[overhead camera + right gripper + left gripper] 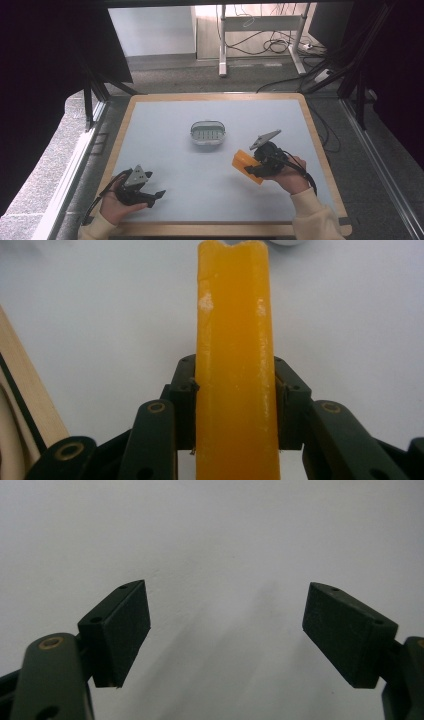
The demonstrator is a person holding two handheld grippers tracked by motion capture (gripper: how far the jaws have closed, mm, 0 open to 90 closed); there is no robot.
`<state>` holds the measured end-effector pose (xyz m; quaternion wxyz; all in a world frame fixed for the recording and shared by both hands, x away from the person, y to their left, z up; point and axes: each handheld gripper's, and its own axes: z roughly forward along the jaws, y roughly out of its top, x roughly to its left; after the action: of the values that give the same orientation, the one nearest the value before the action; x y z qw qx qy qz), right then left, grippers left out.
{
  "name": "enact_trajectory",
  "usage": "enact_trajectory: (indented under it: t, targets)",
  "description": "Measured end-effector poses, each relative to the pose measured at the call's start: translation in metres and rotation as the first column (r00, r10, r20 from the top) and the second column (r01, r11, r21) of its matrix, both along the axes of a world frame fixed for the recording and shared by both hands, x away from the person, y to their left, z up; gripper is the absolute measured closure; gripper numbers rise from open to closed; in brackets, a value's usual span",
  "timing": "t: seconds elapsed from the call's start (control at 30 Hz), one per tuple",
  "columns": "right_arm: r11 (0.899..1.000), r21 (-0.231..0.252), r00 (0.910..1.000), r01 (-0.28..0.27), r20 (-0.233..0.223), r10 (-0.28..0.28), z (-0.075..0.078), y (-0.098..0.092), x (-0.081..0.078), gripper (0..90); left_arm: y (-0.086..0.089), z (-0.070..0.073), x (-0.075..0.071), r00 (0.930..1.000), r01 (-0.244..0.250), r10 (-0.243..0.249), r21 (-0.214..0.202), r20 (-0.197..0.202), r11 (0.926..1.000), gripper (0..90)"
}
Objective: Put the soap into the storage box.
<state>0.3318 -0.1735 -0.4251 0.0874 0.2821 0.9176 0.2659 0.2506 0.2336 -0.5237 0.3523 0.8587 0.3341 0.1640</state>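
High view first: I am working at a pale grey table top with a light wooden rim (120,131), my forearms in cream sleeves coming in from the near edge. My left hand (116,204) rests near the front left corner and holds the left gripper (156,196), which points toward the middle of the table over bare surface. In the left gripper view its two black jaws stand wide apart with nothing between them, and the pale table top lies beyond the left gripper (226,630).

My right hand (292,177) is at the right side of the table, holding the right gripper (252,170) with its grey three-cornered plate tilted upward. That gripper is clamped on a flat orange block of smooth plastic-like material (246,165), held at a slant just above the table. In the right gripper view the right gripper (235,405) presses both black jaws against the long sides of the orange block (234,340), which runs straight out past the jaw tips.

A small oval, clear-walled dish with a ridged pale green insert (207,133) sits near the middle of the table, apart from the orange block and well apart from the left gripper.
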Motion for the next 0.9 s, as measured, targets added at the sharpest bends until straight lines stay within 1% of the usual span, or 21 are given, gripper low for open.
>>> enact_trajectory:
  t: [0.43, 0.7, 0.77, 0.9]
  targets:
    - [1.000, -0.001, 0.9999, 0.010, 0.004, -0.010, 0.006, 0.000, 0.010, 61.3, 0.000, 0.000, 0.000, 1.0000, 0.000, 0.000, 0.002, -0.003, 1.0000, 19.1]
    - [1.000, 0.003, 1.0000, 0.007, 0.005, -0.007, 0.007, 0.000, 0.017, 61.4, 0.000, -0.001, 0.001, 1.0000, 0.001, -0.001, 0.002, -0.007, 1.0000, 19.1]
    - [1.000, -0.007, 0.9999, 0.003, 0.012, -0.003, 0.007, 0.001, 0.018, 61.3, 0.001, -0.001, 0.001, 1.0000, 0.000, 0.000, 0.001, -0.007, 1.0000, 19.1]
    - [1.000, -0.003, 0.9998, -0.010, 0.016, 0.010, 0.009, 0.002, 0.021, 61.4, 0.001, 0.000, 0.001, 1.0000, 0.000, 0.000, 0.001, -0.006, 1.0000, 19.1]
